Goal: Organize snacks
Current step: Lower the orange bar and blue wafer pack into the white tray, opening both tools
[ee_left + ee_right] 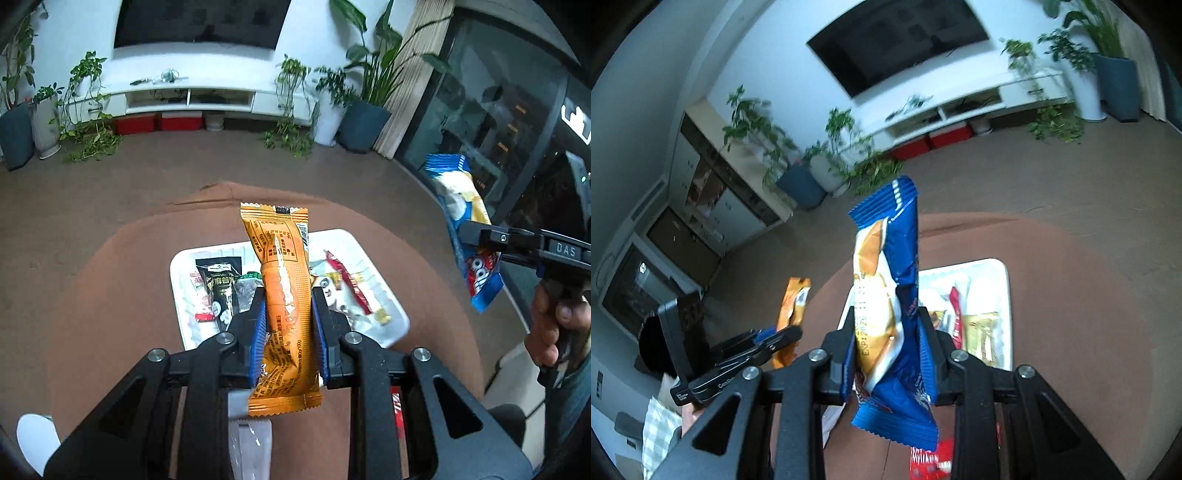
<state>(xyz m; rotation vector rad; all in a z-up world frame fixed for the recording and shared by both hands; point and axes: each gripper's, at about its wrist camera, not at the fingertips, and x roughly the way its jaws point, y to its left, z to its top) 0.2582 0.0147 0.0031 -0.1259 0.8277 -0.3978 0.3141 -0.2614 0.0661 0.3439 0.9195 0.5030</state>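
My left gripper (289, 295) is shut on an orange snack packet (284, 295), which stands upright between the blue pads above the brown round table. Below it lies a white tray (391, 314) with several snack packets. My right gripper (886, 314) is shut on a blue snack packet (897, 258), also lifted over the table. In the left wrist view the right gripper (469, 229) shows at the right edge with the blue packet (476, 273) hanging from it, a hand (546, 325) on its handle. In the right wrist view the left gripper (783, 336) appears at the left with the orange packet (792, 306).
The brown round table (110, 295) sits on a brown floor. A white TV cabinet (192, 96), potted plants (369, 92) and red boxes (159, 122) line the far wall. A red packet (929, 461) lies on the table near me. Glass doors (498, 110) stand at the right.
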